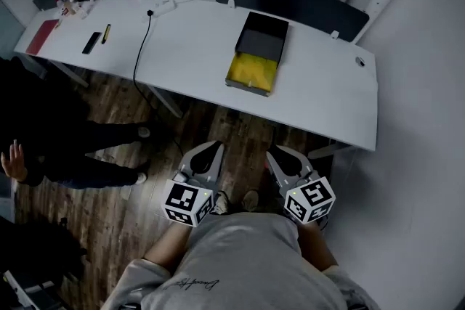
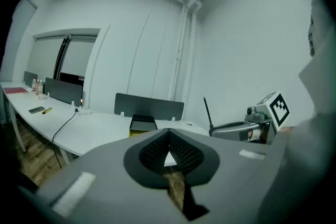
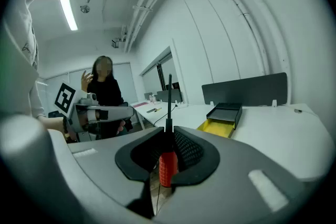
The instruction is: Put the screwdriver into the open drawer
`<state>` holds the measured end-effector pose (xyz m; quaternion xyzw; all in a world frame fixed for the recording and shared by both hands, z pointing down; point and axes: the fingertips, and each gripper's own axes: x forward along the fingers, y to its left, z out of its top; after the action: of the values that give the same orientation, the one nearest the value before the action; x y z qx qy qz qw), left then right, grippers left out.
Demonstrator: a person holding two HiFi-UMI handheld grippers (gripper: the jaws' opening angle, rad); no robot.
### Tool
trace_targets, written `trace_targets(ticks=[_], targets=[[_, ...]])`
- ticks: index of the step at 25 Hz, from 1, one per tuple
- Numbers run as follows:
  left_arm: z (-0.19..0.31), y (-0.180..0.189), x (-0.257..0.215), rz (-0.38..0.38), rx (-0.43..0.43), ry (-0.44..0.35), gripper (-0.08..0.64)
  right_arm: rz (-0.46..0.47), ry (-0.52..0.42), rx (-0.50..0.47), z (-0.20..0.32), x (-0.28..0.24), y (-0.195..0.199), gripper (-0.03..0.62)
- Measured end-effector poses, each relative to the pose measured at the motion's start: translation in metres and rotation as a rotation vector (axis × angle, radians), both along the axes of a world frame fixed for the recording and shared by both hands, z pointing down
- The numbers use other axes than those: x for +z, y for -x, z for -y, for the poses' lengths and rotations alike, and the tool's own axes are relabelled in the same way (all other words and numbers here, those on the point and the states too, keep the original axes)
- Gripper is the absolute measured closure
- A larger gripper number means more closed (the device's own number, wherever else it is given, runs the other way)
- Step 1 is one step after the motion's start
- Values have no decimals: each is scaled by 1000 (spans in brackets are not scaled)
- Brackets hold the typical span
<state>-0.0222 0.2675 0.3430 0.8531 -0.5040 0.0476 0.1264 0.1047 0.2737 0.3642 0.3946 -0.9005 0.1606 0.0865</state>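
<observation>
Two grippers, both short of surface (image 1: 196,47). One screwdriver (image 3: 166,168): red handle clamped in right gripper (image 3: 169,131), shaft upright. Jaws of left gripper (image 2: 169,134) closed, empty. One open drawer (image 1: 253,71), yellow inside, on surface, well apart from screwdriver.

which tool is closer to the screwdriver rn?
Right. The right tool is shut on the screwdriver by its red handle, shaft pointing up. The left tool sits beside it, shut and empty, apart from the screwdriver.
</observation>
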Motion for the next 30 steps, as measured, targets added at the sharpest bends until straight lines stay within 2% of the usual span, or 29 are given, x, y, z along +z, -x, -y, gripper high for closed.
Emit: trace_targets(ticks=[12, 17, 30], targets=[[-11, 4, 0, -6, 5, 8, 558, -4, 11, -2, -11, 1, 7, 520], [-12, 6, 2, -8, 8, 14, 558, 44, 38, 0, -12, 1, 8, 518], [-9, 15, -2, -15, 31, 10, 558, 4, 35, 7, -10, 0, 17, 518]])
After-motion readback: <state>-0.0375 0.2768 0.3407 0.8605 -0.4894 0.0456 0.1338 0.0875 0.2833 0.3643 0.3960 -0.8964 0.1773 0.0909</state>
